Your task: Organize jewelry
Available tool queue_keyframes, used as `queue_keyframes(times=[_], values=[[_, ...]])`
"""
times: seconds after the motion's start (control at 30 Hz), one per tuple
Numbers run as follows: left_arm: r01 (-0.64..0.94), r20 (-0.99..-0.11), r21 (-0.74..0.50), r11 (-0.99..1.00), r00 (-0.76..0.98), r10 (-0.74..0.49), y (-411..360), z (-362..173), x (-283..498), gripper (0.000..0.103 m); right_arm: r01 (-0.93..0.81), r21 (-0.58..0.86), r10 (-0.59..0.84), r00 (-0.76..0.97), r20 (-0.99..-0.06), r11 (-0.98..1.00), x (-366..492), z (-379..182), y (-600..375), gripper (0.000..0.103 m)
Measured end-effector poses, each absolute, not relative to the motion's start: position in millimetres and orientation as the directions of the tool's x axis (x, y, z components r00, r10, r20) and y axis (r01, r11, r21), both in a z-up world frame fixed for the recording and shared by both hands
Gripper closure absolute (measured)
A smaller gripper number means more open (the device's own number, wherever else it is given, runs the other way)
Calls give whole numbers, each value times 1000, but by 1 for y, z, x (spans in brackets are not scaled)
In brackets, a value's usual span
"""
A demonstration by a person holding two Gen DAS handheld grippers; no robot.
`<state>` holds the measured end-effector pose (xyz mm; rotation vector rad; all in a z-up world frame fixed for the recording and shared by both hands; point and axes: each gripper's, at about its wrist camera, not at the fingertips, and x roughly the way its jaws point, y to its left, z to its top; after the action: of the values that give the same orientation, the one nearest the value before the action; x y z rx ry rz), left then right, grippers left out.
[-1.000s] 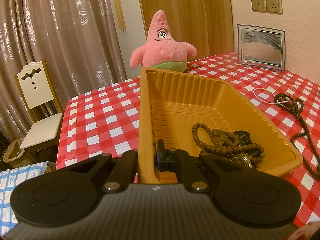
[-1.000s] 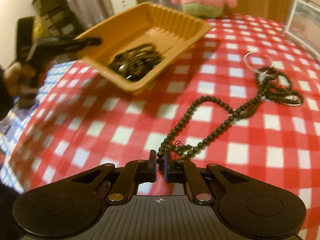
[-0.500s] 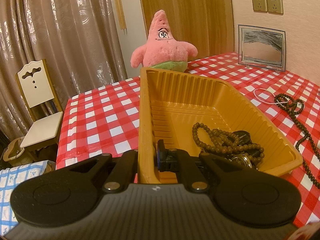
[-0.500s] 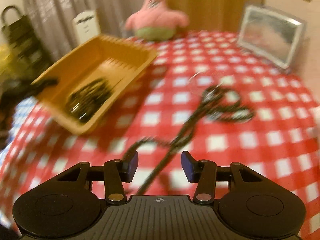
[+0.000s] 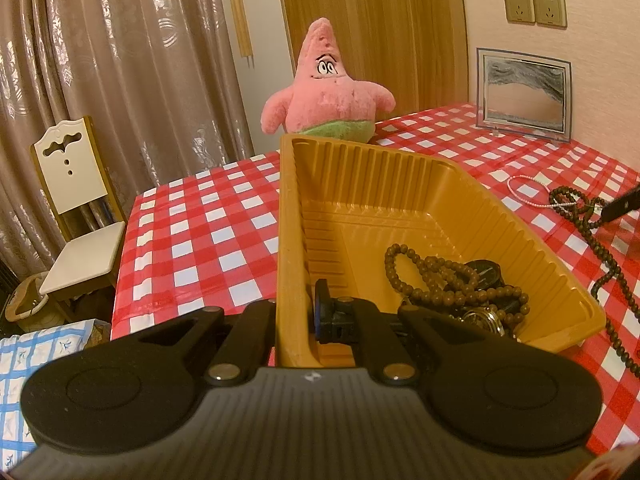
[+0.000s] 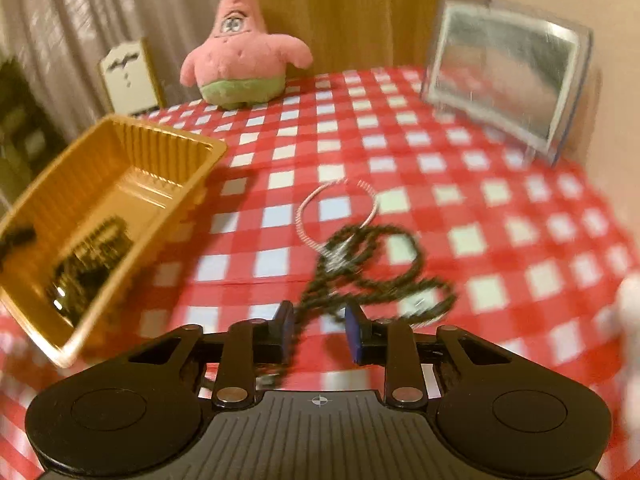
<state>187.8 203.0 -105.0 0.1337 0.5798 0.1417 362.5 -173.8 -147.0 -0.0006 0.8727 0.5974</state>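
Right tongs [image 6: 319, 328] have slid along the dark bead necklace [image 6: 372, 268] on the counter [image 6: 500, 220], closing around it now. Left tongs [image 5: 294, 316] stay clamped on my yellow tray [image 5: 420, 200].

You see a pink plush [image 5: 326, 96] on the checked desk [image 5: 200, 216], a frame [image 5: 524, 96] by the wall, a chair [image 5: 76, 208] beside curtains [image 5: 120, 60].

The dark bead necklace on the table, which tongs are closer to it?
Right. The right tongs are closing around the dark bead necklace, which runs between them. The left tongs clamp the yellow tray wall, off to its side.
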Motion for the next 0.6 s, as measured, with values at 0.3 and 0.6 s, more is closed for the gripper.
queue_keyframes(times=[0.3, 0.6], values=[[-95, -536, 164, 982, 827, 170, 204, -105, 189, 100, -414, 171, 401, 568, -719, 894, 355, -166, -142, 74], [-96, -537, 163, 982, 827, 170, 203, -105, 188, 100, -456, 207, 456, 547, -702, 866, 345, -163, -141, 96]])
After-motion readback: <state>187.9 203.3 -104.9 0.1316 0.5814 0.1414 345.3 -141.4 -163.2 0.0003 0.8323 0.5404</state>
